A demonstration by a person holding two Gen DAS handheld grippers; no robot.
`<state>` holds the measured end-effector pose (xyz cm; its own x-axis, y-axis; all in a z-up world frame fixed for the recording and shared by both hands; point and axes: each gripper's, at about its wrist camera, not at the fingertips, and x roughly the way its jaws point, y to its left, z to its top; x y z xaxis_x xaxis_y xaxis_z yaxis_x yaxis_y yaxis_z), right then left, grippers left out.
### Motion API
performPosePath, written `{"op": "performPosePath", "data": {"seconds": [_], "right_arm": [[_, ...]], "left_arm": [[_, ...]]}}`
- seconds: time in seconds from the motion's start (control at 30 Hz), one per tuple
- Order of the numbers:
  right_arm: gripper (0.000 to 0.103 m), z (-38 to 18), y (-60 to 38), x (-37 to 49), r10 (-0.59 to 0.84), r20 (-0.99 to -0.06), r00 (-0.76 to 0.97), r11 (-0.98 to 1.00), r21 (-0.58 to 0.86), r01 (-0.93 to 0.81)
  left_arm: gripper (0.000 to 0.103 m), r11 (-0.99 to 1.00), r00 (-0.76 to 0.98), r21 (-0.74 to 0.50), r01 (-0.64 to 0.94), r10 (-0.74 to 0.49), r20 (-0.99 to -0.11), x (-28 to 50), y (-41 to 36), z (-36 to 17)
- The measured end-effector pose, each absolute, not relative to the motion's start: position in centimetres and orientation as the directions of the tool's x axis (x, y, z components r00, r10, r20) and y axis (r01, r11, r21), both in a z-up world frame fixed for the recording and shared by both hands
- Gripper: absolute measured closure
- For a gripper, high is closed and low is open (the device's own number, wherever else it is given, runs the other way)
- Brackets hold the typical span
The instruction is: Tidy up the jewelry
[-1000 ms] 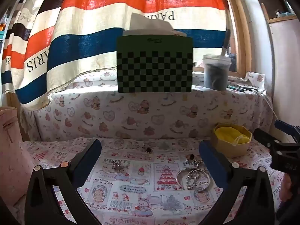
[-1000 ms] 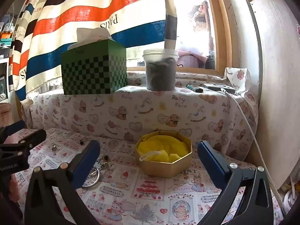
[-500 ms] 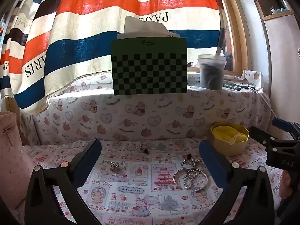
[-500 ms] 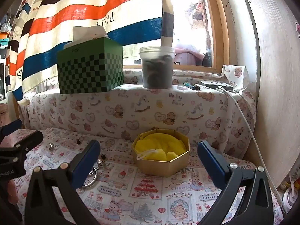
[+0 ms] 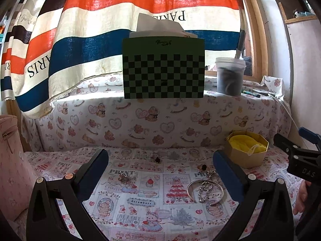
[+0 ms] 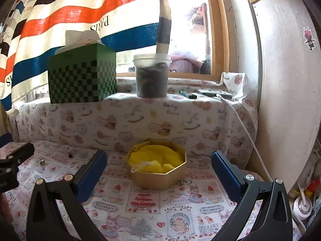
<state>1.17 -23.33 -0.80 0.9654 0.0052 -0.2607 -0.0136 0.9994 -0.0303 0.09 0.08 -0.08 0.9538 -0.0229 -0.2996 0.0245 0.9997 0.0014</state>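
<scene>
We note a green checkered tissue box (image 5: 163,74) upright on the cloth-covered ledge (image 5: 160,108), a lidded plastic tub (image 5: 230,76) beside it. A striped curtain (image 5: 120,20) hangs behind. A pink bag (image 5: 9,160) stands at the counter's left edge.

Window corner with a cloth-covered ledge, in daylight.
A striped curtain (image 5: 120,30) in orange, blue, black and cream hangs over the wood-framed window (image 6: 212,30), where bright daylight enters at its uncovered right side. A bear-and-heart print cloth (image 5: 160,120) drapes the raised ledge; a second printed cloth (image 6: 160,210) covers the lower surface. A pale wood-grain panel (image 6: 284,100) stands at right.
</scene>
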Motion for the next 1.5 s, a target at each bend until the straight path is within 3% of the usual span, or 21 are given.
{"op": "performPosePath", "data": {"seconds": [0.5, 0.63, 0.77, 1.13, 1.5], "right_arm": [[0.0, -0.9, -22.8, 1.3, 0.031, -0.292, 0.956, 0.997, -0.055, -0.049], [0.0, -0.9, -22.8, 1.1, 0.031, -0.284, 0.958, 0.997, -0.059, -0.049], [0.0, -1.0, -22.8, 1.1, 0.021, -0.285, 0.958, 0.998, -0.058, -0.039], [0.0, -0.9, -22.9, 1.2, 0.021, -0.288, 0.957, 0.998, -0.055, -0.039], [0.0, -1.0, -23.0, 1.2, 0.02, -0.288, 0.957, 0.998, -0.052, -0.037]], "left_arm": [[0.0, 1.0, 0.954, -0.002, 0.026, -0.025, -0.298, 0.1, 0.1, 0.1], [0.0, 0.994, 0.926, -0.022, 0.106, -0.107, -0.363, 1.0, -0.3, -0.3], [0.0, 0.999, 0.94, -0.039, 0.034, -0.046, -0.338, 0.5, 0.3, -0.2], [0.0, 0.999, 0.938, -0.03, 0.044, -0.052, -0.343, 0.6, 0.1, -0.2], [0.0, 0.997, 0.895, -0.08, 0.013, -0.048, -0.443, 2.2, 1.4, -1.0]]}}
